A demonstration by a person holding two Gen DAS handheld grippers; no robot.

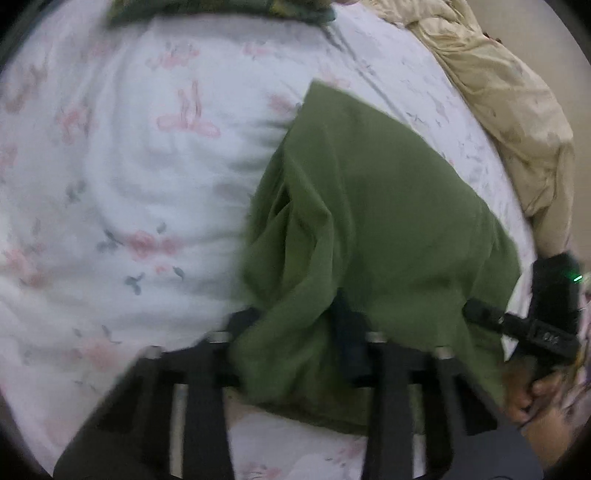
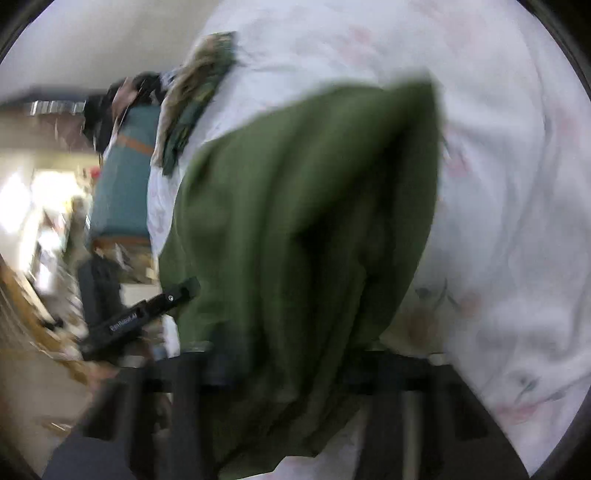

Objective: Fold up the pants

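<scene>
Olive green pants (image 1: 388, 206) lie partly bunched on a white floral bedsheet (image 1: 129, 166). In the left wrist view my left gripper (image 1: 295, 325) is at the near edge of the pants, with a gathered fold of green cloth pinched between its black fingers (image 1: 351, 332). My right gripper (image 1: 517, 325) reaches into the pants' right edge, with a hand (image 1: 532, 398) behind it. In the blurred right wrist view the pants (image 2: 295, 203) drape over my right gripper (image 2: 291, 362), whose fingers close on the cloth. The left gripper (image 2: 147, 317) touches the pants' left edge.
A beige quilt (image 1: 498, 92) is heaped along the bed's far right side. A green patterned cloth (image 1: 221, 11) lies at the far end of the sheet (image 2: 498, 184). Beside the bed stand a teal object (image 2: 122, 177) and blurred room clutter (image 2: 44, 221).
</scene>
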